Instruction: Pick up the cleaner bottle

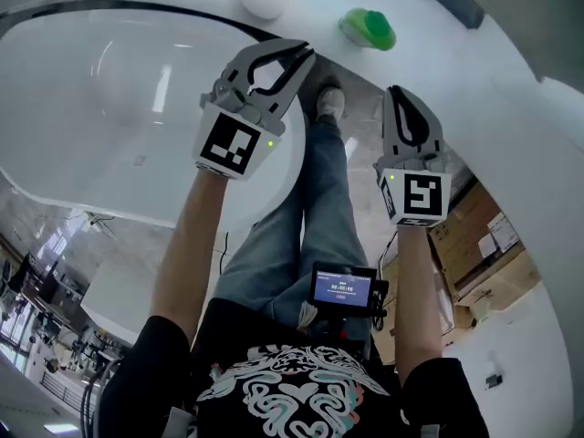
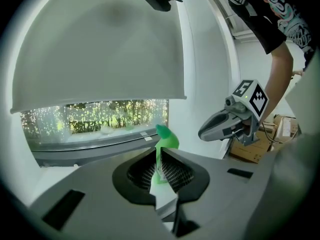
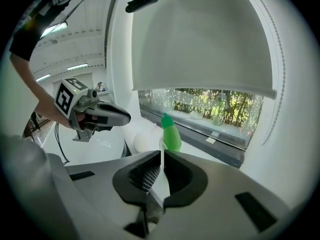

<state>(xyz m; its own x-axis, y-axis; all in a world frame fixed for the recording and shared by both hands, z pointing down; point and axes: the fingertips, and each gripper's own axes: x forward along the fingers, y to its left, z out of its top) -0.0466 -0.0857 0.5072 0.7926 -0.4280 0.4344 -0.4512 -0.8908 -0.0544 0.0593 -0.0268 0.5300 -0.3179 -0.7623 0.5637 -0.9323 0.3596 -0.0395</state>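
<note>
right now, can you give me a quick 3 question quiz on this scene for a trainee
1. Pick one. The bottle is: A held by the left gripper; B held by the right gripper; C held by neither.
2. True or false: both grippers have their jaws wide open.
3. Fill in: the bottle's colour is ____.

Key: 1 C. 2 false, both pairs of jaws are shut and empty. 3 green.
</note>
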